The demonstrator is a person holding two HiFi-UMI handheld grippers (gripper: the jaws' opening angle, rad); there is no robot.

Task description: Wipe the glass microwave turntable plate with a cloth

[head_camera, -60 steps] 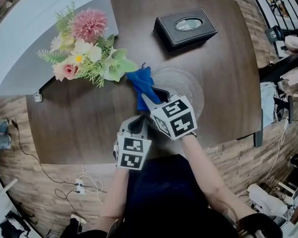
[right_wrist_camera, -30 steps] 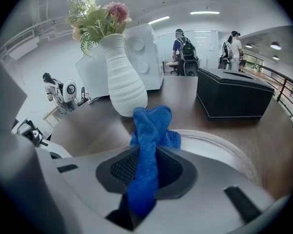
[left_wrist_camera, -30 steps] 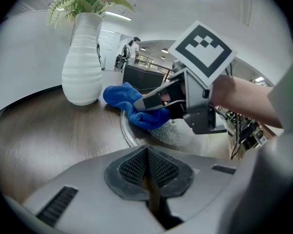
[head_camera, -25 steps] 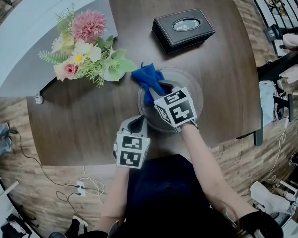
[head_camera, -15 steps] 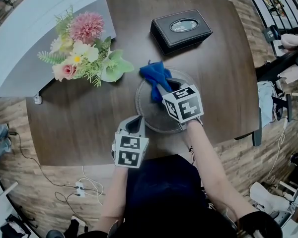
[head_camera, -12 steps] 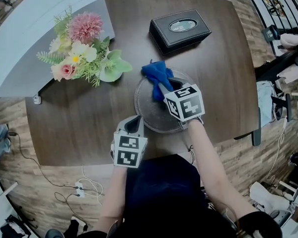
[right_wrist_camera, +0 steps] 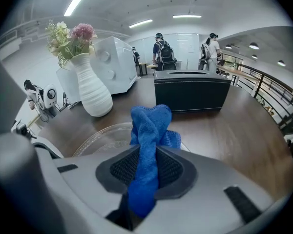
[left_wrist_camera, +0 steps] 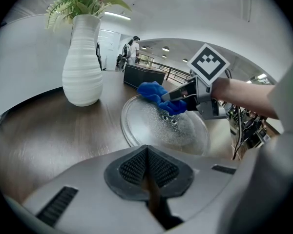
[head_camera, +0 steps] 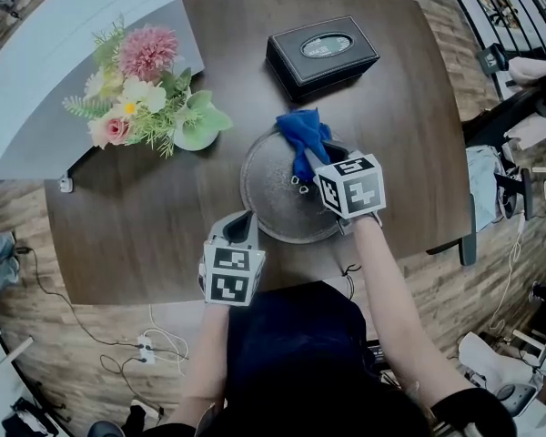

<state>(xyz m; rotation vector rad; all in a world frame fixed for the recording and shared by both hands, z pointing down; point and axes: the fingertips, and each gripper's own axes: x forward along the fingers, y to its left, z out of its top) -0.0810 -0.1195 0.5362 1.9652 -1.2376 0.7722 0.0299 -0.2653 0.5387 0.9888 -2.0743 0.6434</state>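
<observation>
At the near middle of the table, the glass plate lies flat. The right gripper is clamped on a blue cloth and presses it at the plate's far right rim. The left gripper sits just beside the near left rim, its jaws closed on nothing. It does not look to be pinning the plate, though from here contact cannot be ruled out.

That is where the risk seems to lie. With nothing holding the plate, a firm stroke could slide or spin the smooth glass across the wood. A push toward the near edge of the table could send it off. The cloth is bunched in the jaws, with most of it standing up past them. The hard jaw tips may therefore meet the glass before the fabric does and scrape it, or tip the rim up. A loose grip could also leave the cloth behind mid-stroke.

A vase of flowers stands toward the left edge and a black box toward the far edge. Both are near enough that a wide sweep, or a skidding plate, might knock them.
</observation>
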